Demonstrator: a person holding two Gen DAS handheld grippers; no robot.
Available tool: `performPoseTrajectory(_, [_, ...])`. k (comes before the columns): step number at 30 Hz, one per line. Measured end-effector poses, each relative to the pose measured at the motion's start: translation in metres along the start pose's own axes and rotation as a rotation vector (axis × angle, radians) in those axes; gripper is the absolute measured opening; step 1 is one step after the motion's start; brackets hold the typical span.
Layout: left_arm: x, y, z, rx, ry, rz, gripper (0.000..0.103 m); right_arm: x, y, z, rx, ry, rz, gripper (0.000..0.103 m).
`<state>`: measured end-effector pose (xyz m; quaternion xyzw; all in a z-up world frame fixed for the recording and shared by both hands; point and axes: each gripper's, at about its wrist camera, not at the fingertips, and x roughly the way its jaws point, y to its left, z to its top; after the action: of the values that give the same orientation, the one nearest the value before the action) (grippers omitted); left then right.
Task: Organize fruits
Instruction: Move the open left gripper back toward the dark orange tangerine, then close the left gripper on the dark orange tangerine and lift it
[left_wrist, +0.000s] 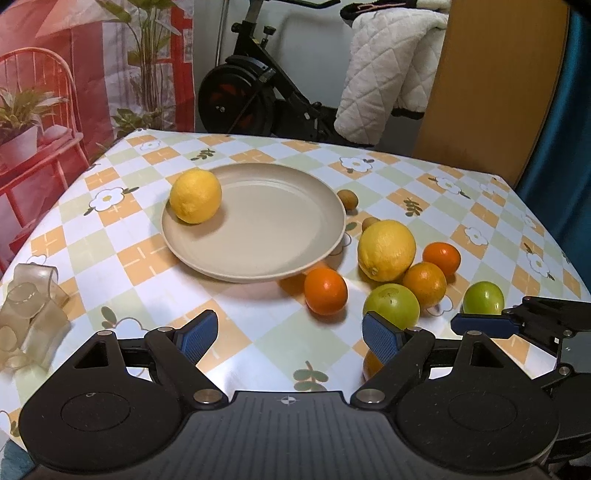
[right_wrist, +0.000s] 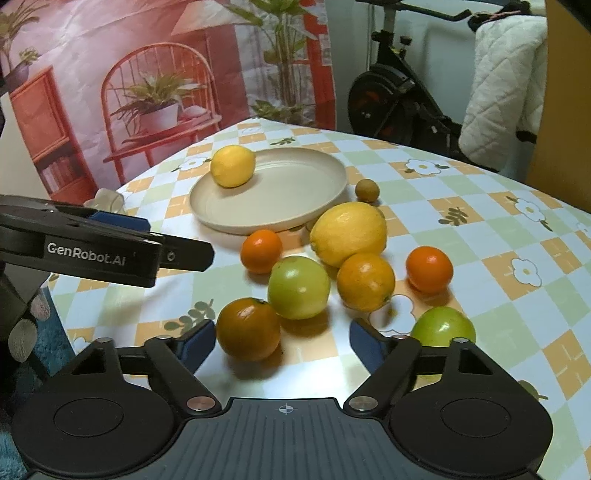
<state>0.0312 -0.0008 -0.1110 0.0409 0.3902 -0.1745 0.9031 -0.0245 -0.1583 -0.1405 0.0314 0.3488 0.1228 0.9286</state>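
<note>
A right gripper (right_wrist: 282, 341) hangs low over a checked, flower-printed tabletop (right_wrist: 480, 229), its blue pads parted around a dark orange (right_wrist: 248, 328) that sits between them, nearer the left pad — no pad visibly presses on it, so the fruit looks bracketed, not yet held. The orange lies directly ahead of the fingers and close in, touching a green fruit (right_wrist: 298, 288) just beyond; the right hand is plainly the nearer one to it. The left gripper (left_wrist: 290, 338) hovers alongside with its jaws wide and nothing between them, over bare cloth. Up the tabletop, a beige plate (right_wrist: 295, 199) carries one lemon (right_wrist: 232, 166) on its far-left rim; a larger lemon (right_wrist: 349, 232), three more oranges, a second green fruit (right_wrist: 443, 326) and small brown fruits lie loose beside it. White lettering on the left gripper's side reads "GenRobot.AI". The likely destination is the plate — forward and slightly left of the orange.
</note>
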Motion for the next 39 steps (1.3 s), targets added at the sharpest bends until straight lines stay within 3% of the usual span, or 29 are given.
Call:
performPoseTrajectory(12, [0.003,-0.004,-0.004,0.008,0.015,-0.044,0.087,0.002,0.008,-0.002,-0.038,0.005,0.031,0.057])
performPoseTrajectory(25, [0.013,-0.018,-0.013,0.023,0.077,-0.216,0.072,0.007,0.01,-0.005,-0.037,0.013,0.077,0.042])
performPoseTrajectory(30, [0.022,-0.021,-0.016,0.023,0.094,-0.24,0.06,0.01,0.01,-0.007,-0.028,0.013,0.089,0.04])
performPoseTrajectory(39, [0.034,-0.021,-0.022,0.007,0.128,-0.272,0.055,0.015,0.008,-0.011,-0.011,0.024,0.104,0.037])
